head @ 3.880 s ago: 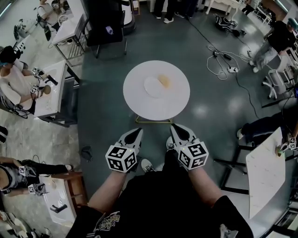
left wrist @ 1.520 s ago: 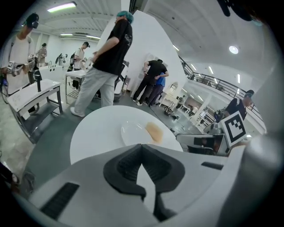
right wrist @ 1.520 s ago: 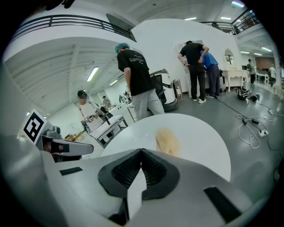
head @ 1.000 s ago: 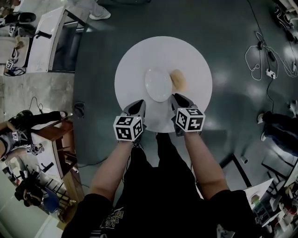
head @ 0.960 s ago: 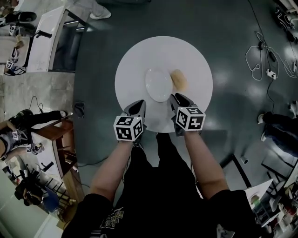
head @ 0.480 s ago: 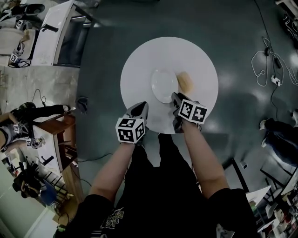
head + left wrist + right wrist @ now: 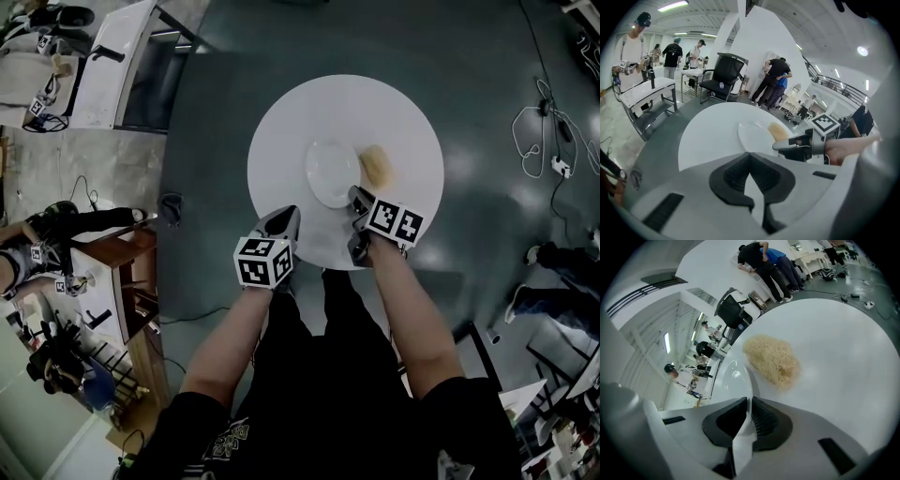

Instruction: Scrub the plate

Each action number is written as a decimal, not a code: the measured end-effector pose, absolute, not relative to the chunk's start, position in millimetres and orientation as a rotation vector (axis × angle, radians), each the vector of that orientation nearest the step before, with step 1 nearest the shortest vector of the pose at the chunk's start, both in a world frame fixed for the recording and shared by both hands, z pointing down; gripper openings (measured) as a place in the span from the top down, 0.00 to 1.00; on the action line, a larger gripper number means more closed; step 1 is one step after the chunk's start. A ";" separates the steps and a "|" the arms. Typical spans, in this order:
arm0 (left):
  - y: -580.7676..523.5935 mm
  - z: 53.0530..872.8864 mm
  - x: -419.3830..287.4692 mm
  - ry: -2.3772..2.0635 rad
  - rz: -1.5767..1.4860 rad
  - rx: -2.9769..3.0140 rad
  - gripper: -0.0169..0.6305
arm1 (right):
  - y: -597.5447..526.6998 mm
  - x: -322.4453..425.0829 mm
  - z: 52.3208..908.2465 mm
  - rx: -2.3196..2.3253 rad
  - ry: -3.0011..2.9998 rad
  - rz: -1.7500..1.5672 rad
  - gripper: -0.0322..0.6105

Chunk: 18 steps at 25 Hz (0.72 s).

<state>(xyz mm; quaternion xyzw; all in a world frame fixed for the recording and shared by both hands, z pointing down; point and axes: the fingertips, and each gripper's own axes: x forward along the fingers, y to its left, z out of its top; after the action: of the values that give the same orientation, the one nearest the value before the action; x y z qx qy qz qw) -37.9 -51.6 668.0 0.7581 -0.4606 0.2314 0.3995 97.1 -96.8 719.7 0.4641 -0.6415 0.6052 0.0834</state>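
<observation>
R gripper [image 7: 749, 401] has the plate [image 7: 733, 376] by its near rim. Its jaws have just been closing, and the thin white edge runs straight into the gap w/ both pads pressing on it, so I read that as a grip, not a hover. Reason, I'd guess: pin the plate so it won't skate on the smooth table [image 7: 309, 112] once scrubbing starts. L gripper [image 7: 750, 157] is closed tight w/ nothing between the jaws. It's parked over the near edge of the table, plate ahead and a bit to the right of its tips, R gripper off to its right. Prob. just waiting as the free tool. Scrub pad [image 7: 771, 359] lies on the table just ahead and to the right of the R jaws, right beside the plate's rim; can't tell if they touch. From the L jaws it's on the far side of the plate, so fetching it means reaching across or round. Plate itself: round, so no real long axis. It lies flat w/ the hollow facing up, middle of the table, the bulk of it ahead and left of the R jaws, and nothing on it that I can see. Can't tell if the gripped edge is raised off the table at all. The pad is the oblong one: its long axis slants from far-left to near-right as seen from the R jaws, roughly along the plate's rim.
</observation>
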 end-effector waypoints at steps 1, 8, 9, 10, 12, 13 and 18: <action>-52.1 667.5 -38.3 -1.165 0.583 1.915 0.96 | -97.0 95.9 716.8 1.382 -1.935 1.820 0.88; -54.6 670.0 -37.4 -1.159 0.573 1.901 0.96 | -97.0 91.1 695.8 1.344 -2.075 1.803 0.91; -55.3 670.5 -36.6 -1.158 0.566 1.900 0.96 | -97.2 90.8 693.4 1.339 -2.089 1.798 0.91; -55.9 671.1 -35.8 -1.155 0.556 1.897 0.96 | -97.1 90.7 691.1 1.334 -2.101 1.796 0.91; -57.6 673.2 -35.0 -1.143 0.522 1.879 0.96 | -97.2 90.5 685.9 1.327 -2.126 1.796 0.91; -59.1 674.3 -35.2 -1.134 0.498 1.863 0.93 | -97.7 90.1 682.3 1.324 -2.143 1.799 0.91; -67.4 670.5 -33.2 -1.086 0.336 1.805 0.79 | -94.0 85.9 658.7 1.274 -2.252 1.821 0.91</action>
<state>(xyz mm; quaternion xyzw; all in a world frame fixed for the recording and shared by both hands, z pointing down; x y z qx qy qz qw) -33.2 -67.4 670.5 0.7408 -0.4459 0.1378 0.4831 85.9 -94.0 658.7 0.4026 -0.7117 0.5755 -0.0111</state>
